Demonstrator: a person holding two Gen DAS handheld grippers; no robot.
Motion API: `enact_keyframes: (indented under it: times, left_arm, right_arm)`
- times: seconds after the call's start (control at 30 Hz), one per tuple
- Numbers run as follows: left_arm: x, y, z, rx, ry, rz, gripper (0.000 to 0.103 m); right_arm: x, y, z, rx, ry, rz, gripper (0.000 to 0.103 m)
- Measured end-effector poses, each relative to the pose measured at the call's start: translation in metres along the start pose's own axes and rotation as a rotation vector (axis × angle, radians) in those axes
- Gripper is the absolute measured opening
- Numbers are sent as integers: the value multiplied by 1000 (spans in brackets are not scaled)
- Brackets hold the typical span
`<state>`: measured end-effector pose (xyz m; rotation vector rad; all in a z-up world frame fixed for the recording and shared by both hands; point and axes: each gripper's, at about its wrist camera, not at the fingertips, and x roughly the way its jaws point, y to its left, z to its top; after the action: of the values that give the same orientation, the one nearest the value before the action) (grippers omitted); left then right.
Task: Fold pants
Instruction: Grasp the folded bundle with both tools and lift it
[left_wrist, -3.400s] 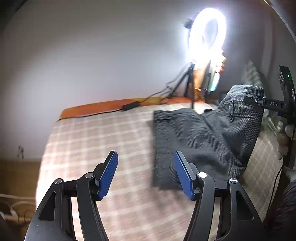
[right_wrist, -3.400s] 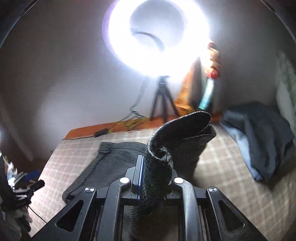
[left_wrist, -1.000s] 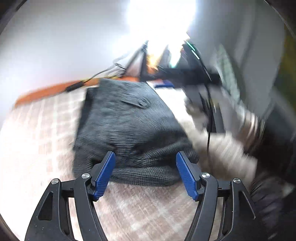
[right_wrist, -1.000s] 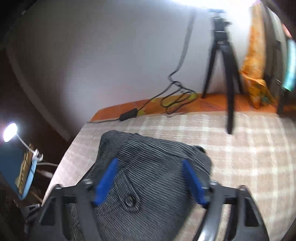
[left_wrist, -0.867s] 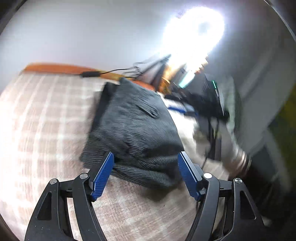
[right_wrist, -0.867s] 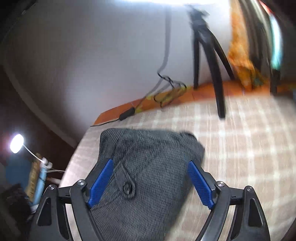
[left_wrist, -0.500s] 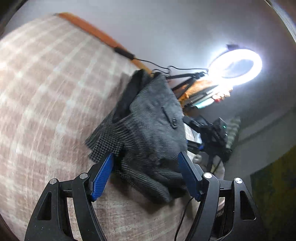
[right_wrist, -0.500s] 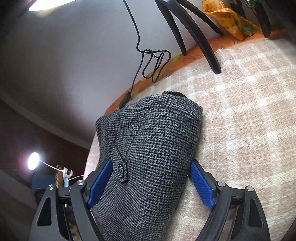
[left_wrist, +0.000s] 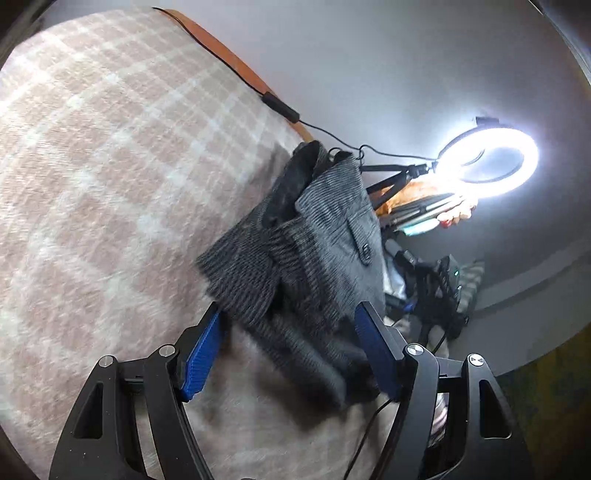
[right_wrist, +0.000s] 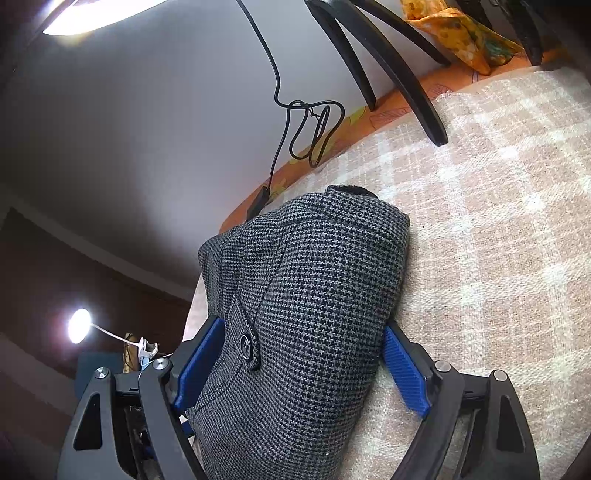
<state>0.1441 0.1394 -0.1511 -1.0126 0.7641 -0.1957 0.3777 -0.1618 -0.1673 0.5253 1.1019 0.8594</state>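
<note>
Already both tongs, the left gripper (left_wrist: 286, 352) and right gripper (right_wrist: 301, 363), are gaping wide around the folded pants (right_wrist: 306, 295), risking the 12 o'clock layers slumping loose.

Both wrist views look close along open fingers, from opposite sides, at the same folded pants (left_wrist: 317, 251) on the bed (right_wrist: 498, 229)

Open plaid blanket (left_wrist: 110, 166) left of the folded pants (left_wrist: 314, 258). Blocked beyond by tripod legs (right_wrist: 391, 62), dangling cable (right_wrist: 314, 122) and ring light (left_wrist: 491, 162).
</note>
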Motion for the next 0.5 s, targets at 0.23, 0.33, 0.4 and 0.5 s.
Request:
enact_keyframes:
  times: [0.23, 0.33, 0.4, 0.5]
  left_arm:
    - [16, -10, 2, -31, -49, -3, 72]
    - [20, -7, 6, -73, -77, -8, 72]
    - [20, -6, 10, -97, -93, -11, 72]
    - [21, -6, 11, -94, -109, 6, 72]
  right_arm:
    - [16, 7, 9, 13, 4, -1, 87]
    - [26, 12, 15, 6, 11, -21, 85]
    - [30, 15, 17, 7, 4, -49, 80]
    - [32, 15, 18, 22, -1, -81, 59]
